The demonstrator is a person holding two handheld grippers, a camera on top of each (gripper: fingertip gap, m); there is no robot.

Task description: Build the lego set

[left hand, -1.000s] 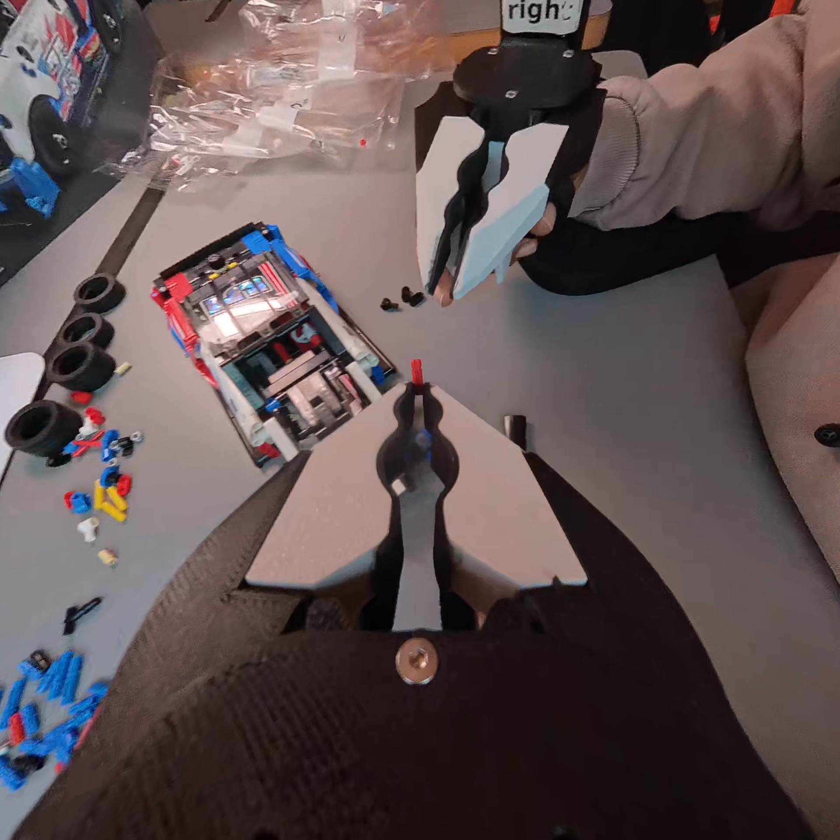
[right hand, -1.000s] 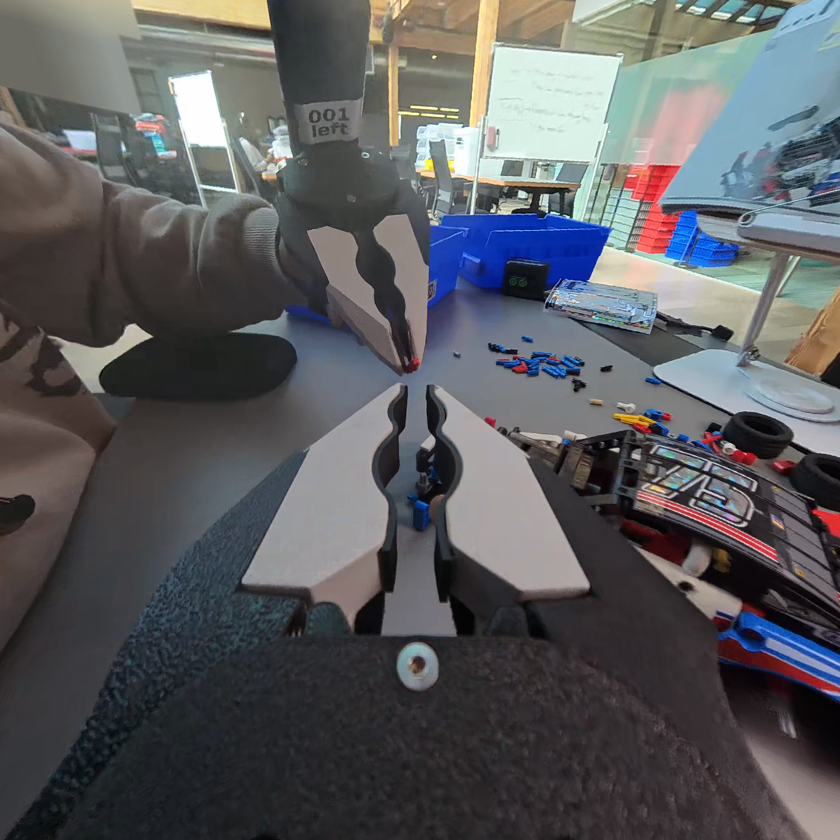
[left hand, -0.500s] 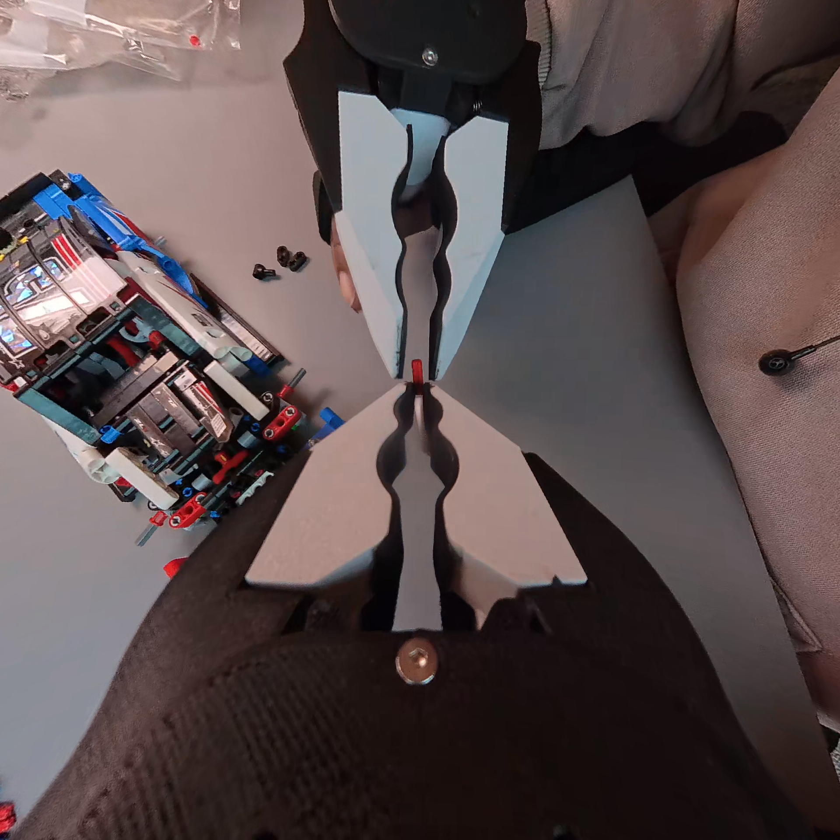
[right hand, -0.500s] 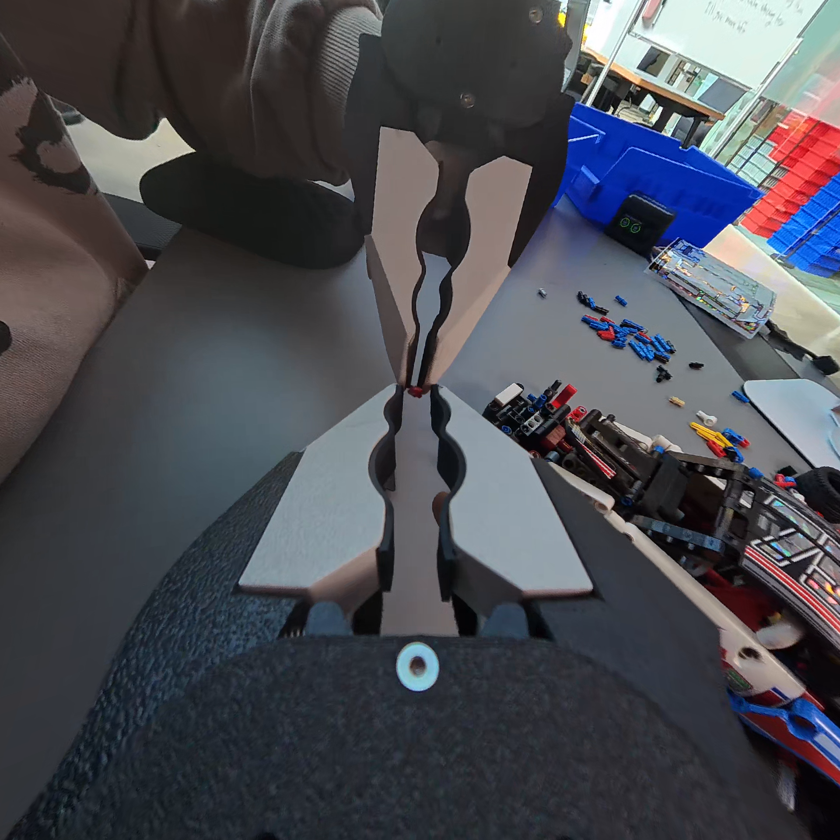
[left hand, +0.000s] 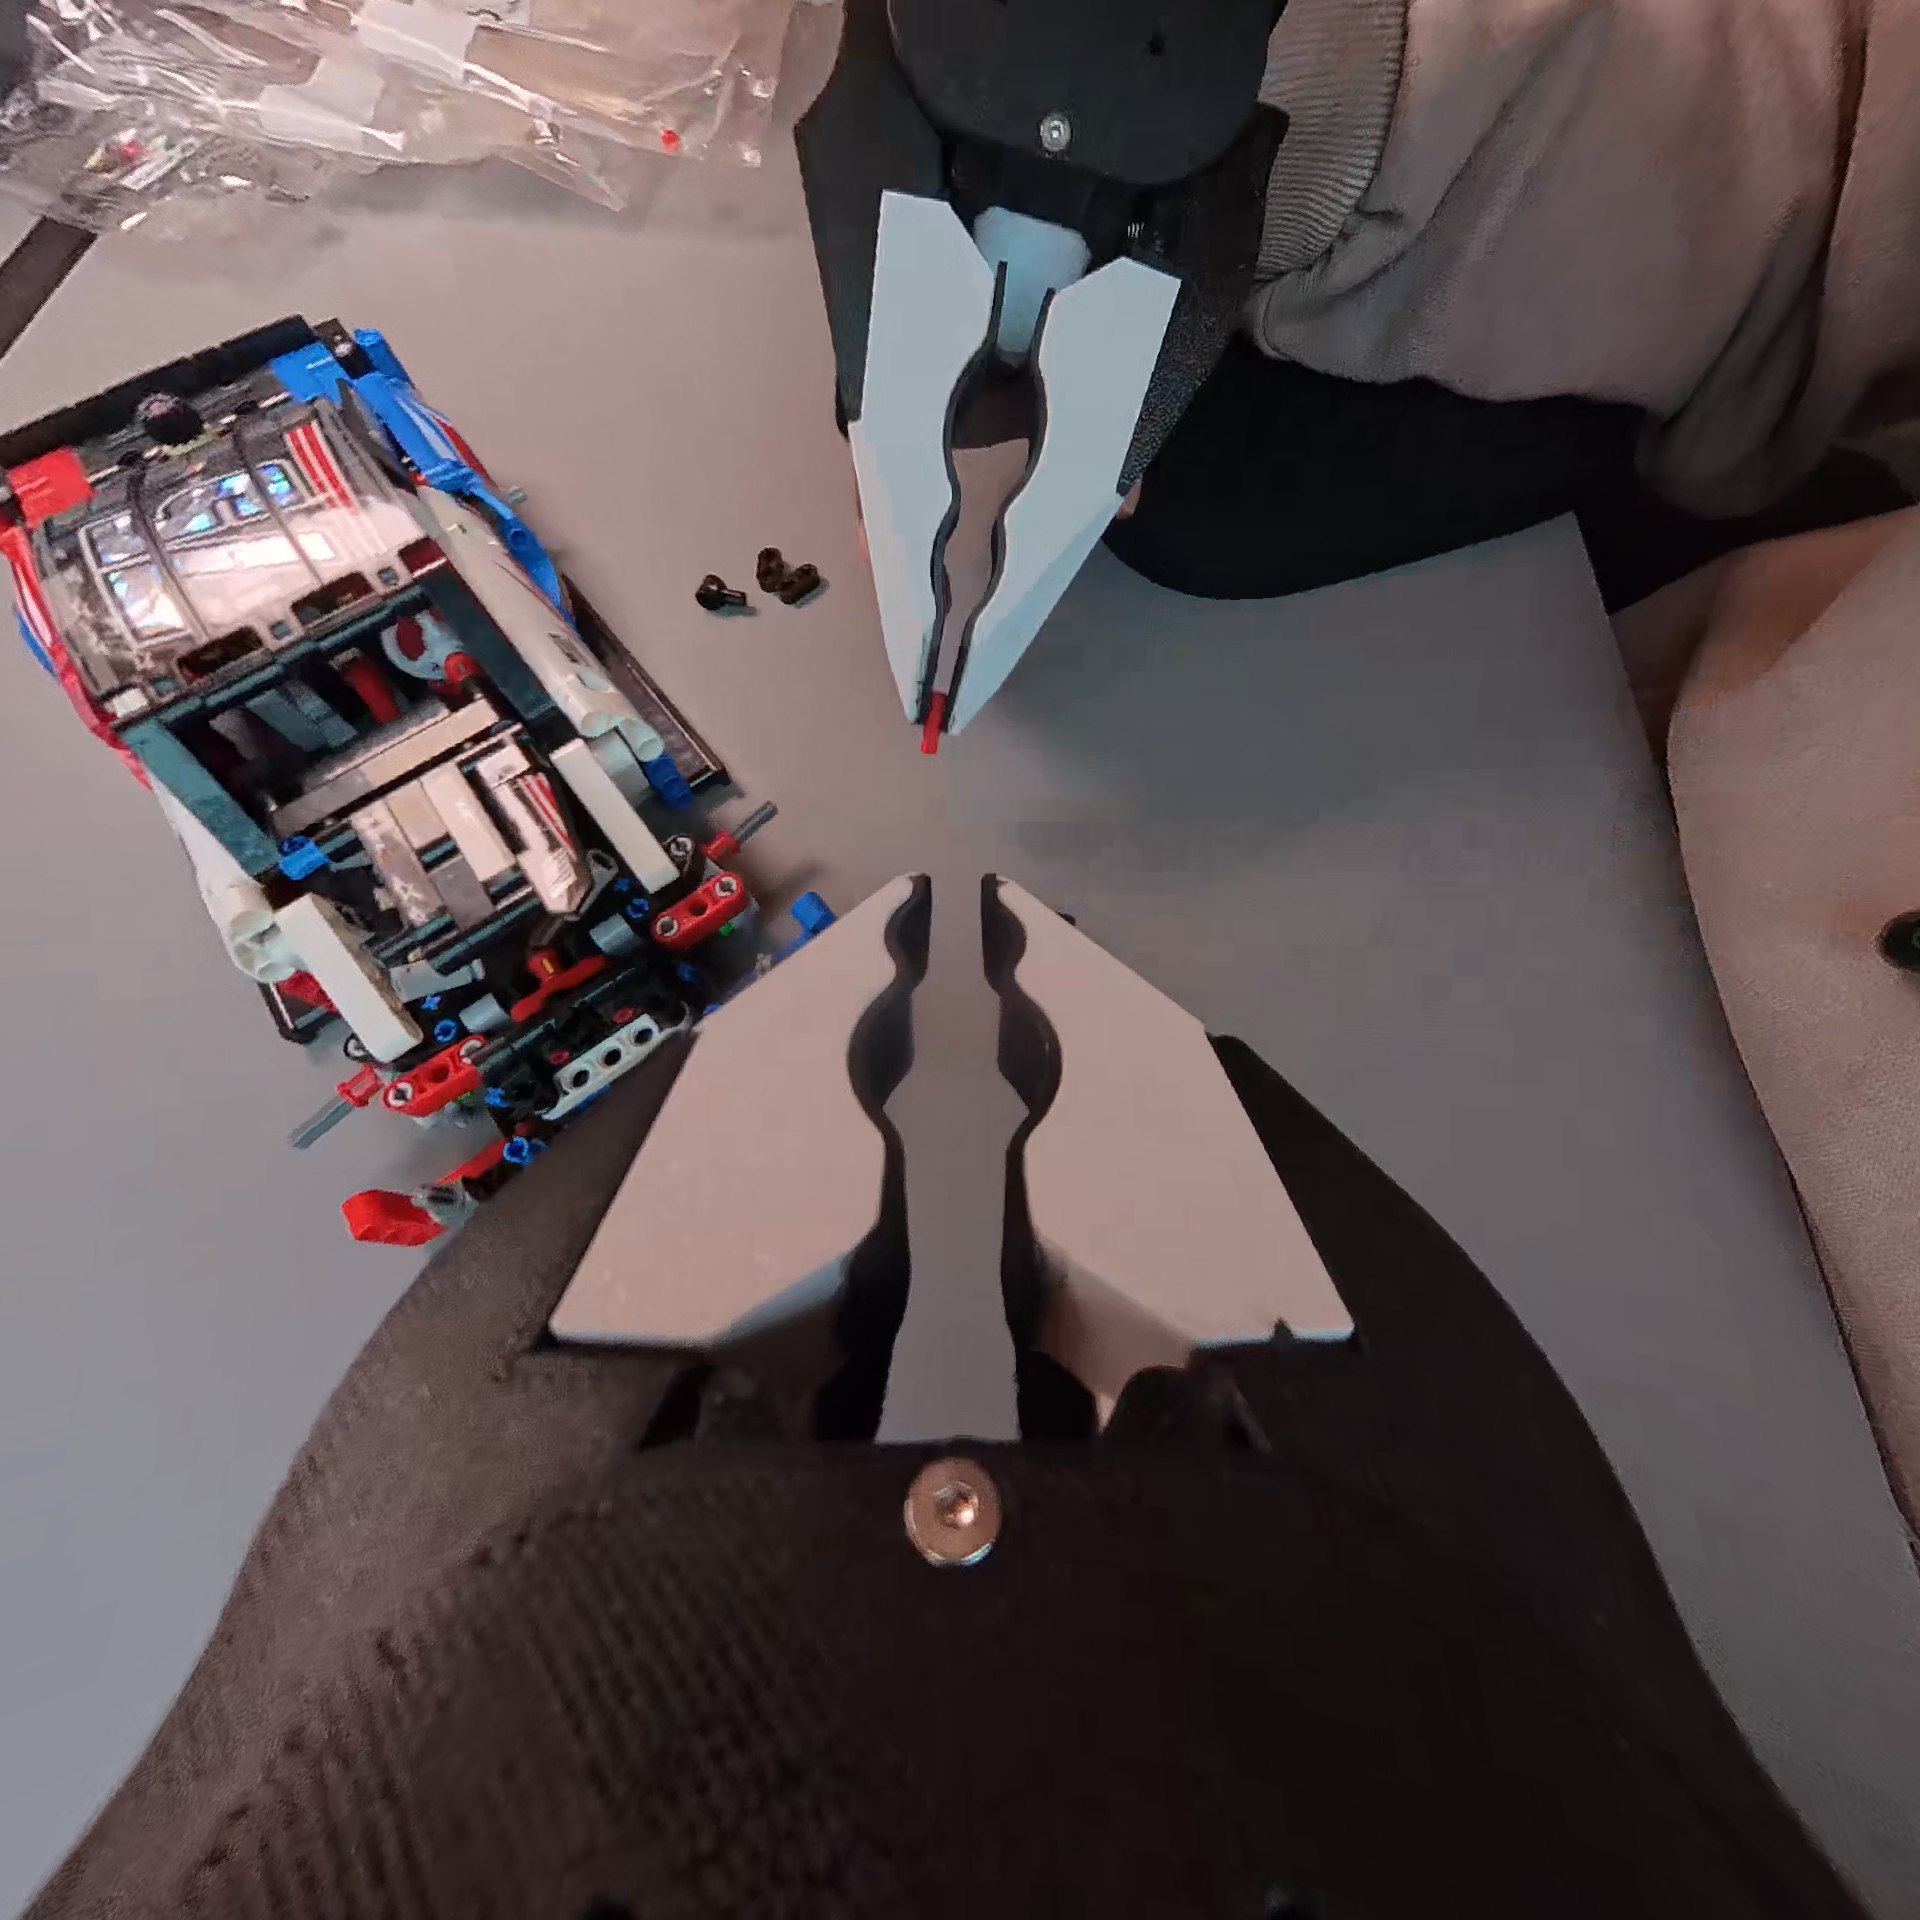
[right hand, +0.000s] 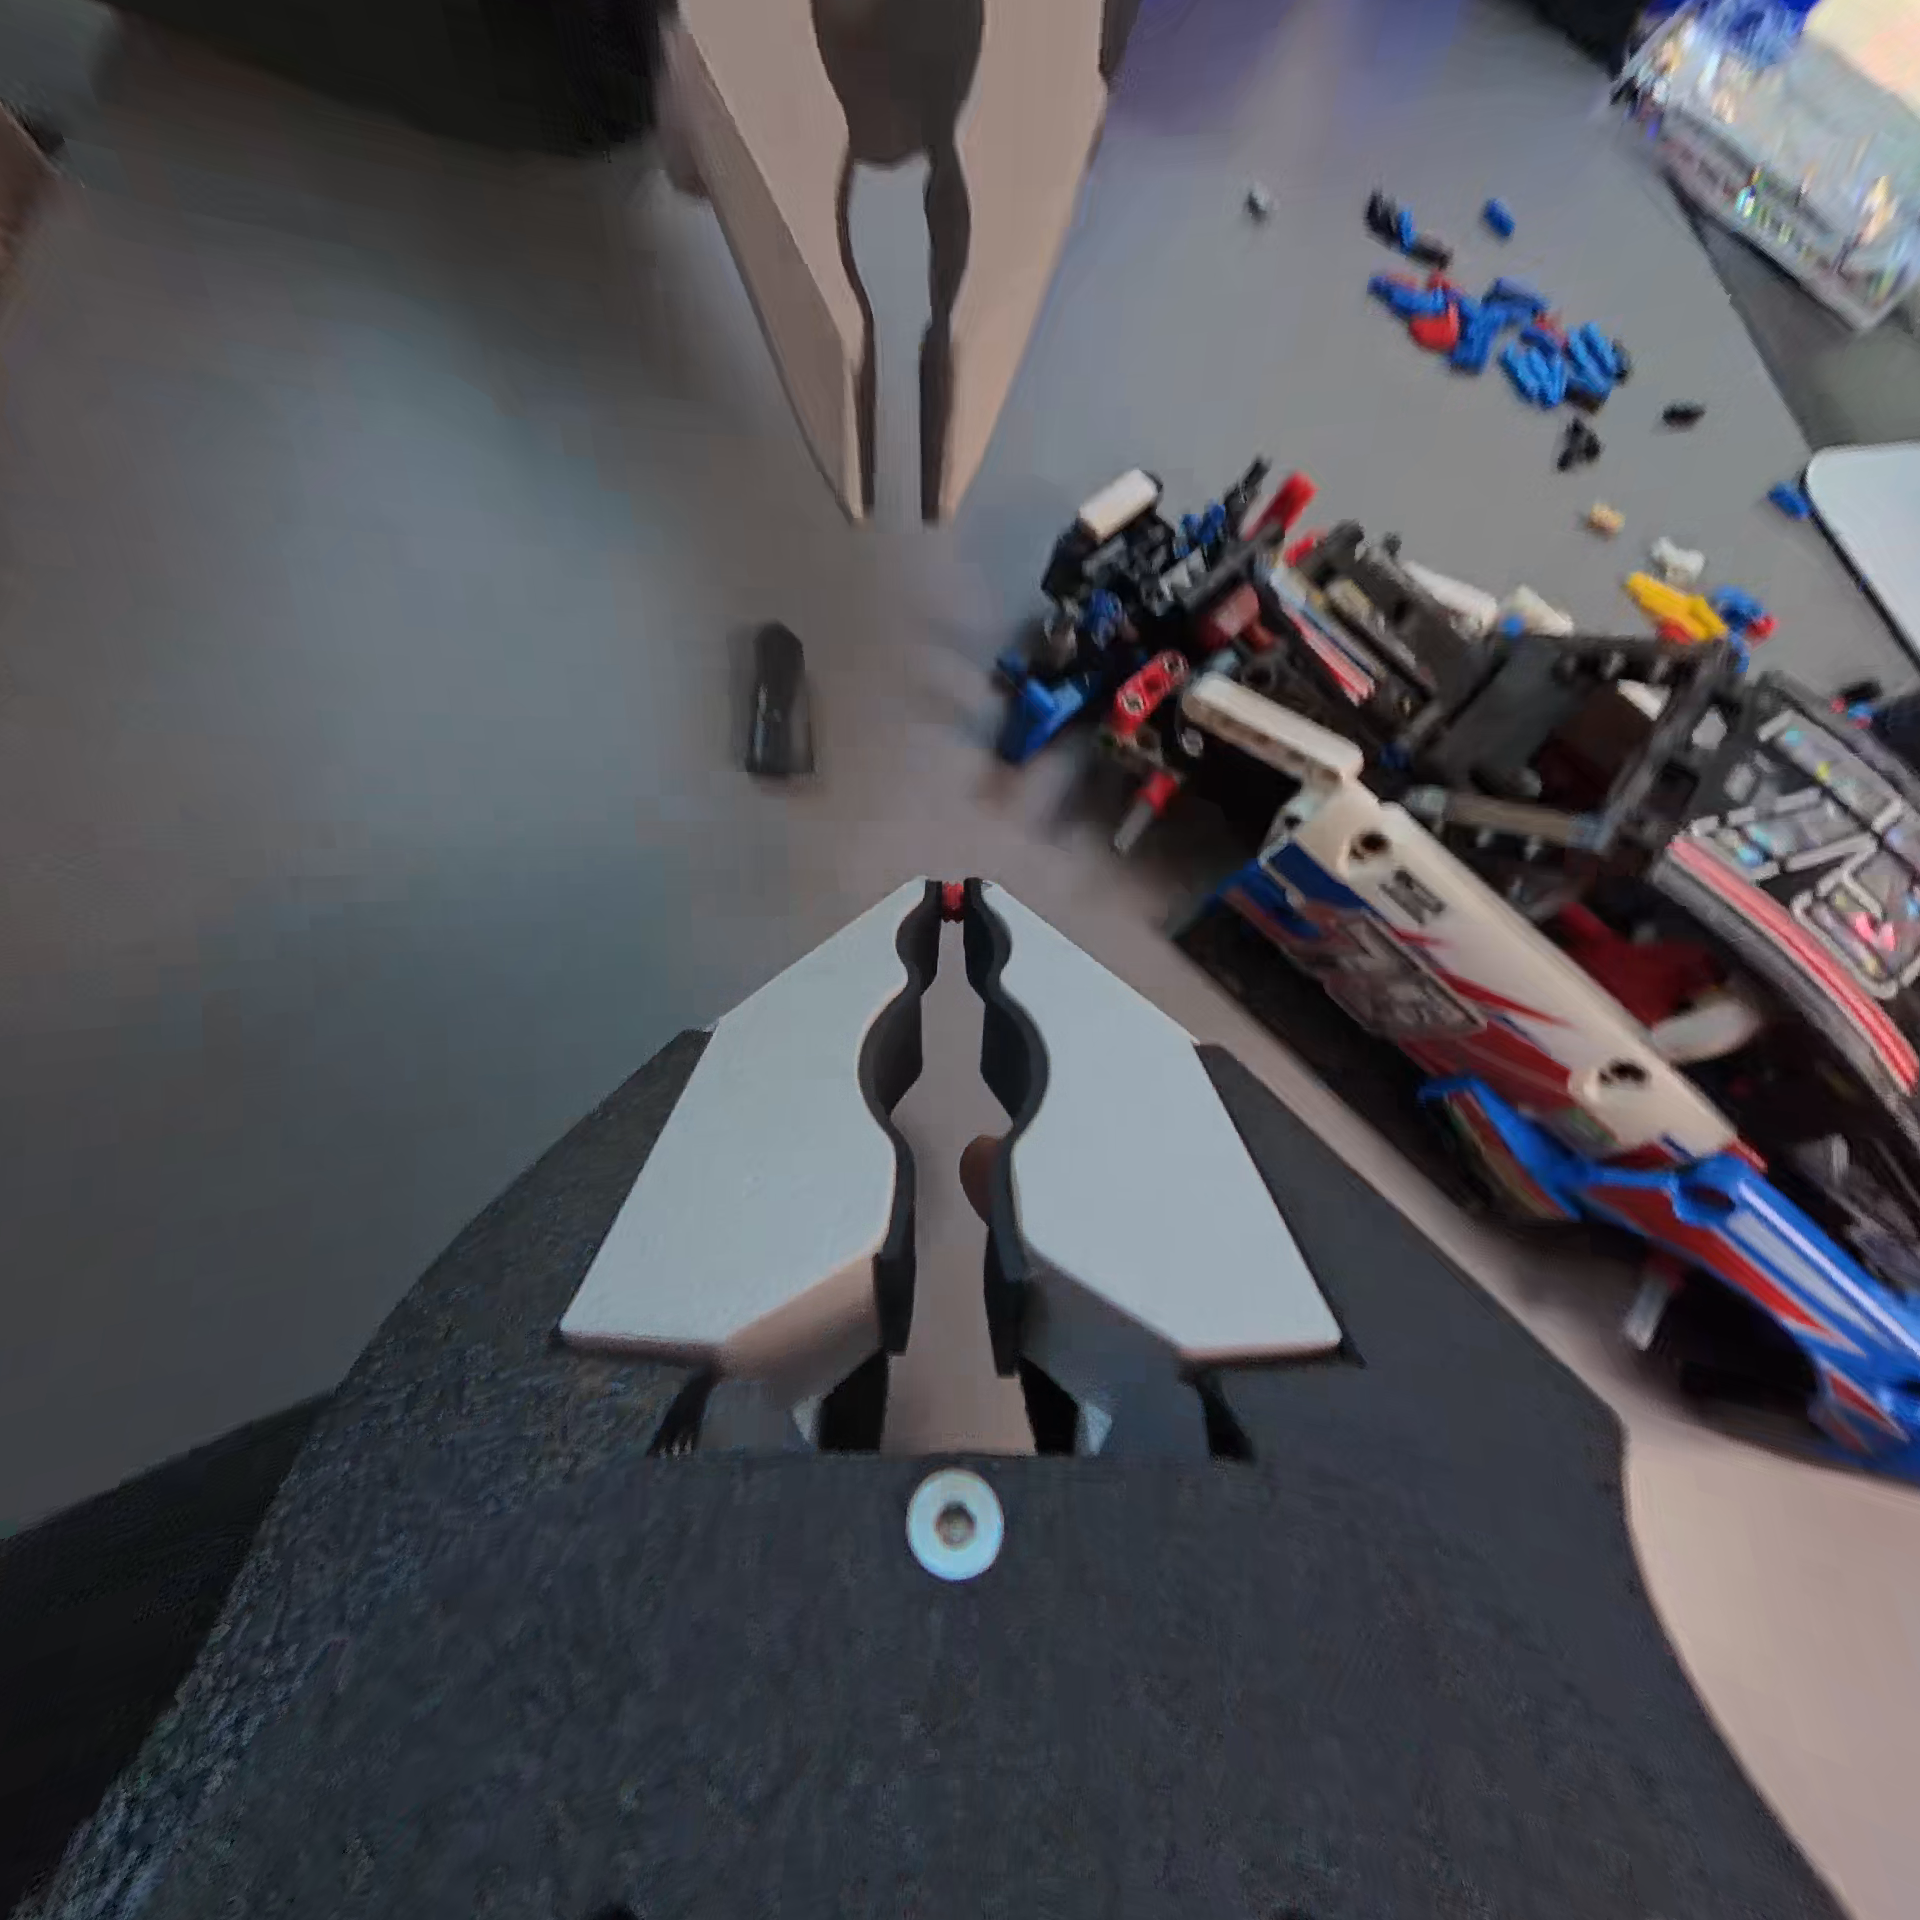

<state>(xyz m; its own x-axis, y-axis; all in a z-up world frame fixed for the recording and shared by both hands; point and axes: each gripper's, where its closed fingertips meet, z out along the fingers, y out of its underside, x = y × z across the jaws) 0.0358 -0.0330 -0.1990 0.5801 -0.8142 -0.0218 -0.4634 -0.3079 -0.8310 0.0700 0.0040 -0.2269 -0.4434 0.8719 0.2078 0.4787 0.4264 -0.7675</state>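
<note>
A small red pin (left hand: 934,720) is pinched in the tips of my right gripper (left hand: 938,717), which faces my left gripper (left hand: 956,883) across a short gap above the grey table. In the right wrist view the red pin (right hand: 949,902) sits between the shut tips of my right gripper (right hand: 948,885). My left gripper is open and empty; it also shows in the right wrist view (right hand: 896,509). The half-built red, white and blue lego car (left hand: 343,707) lies to the left, and to the right in the right wrist view (right hand: 1507,831).
Two small black pieces (left hand: 764,585) lie near the car. A black sleeve piece (right hand: 777,696) lies on the table. Loose blue and red pins (right hand: 1507,332) are scattered beyond the car. Clear plastic bags (left hand: 395,94) lie at the back. A person's sleeve (left hand: 1558,208) is at the right.
The red pin has passed from my left gripper to my right. My left gripper has opened and the two grippers have drawn apart.
</note>
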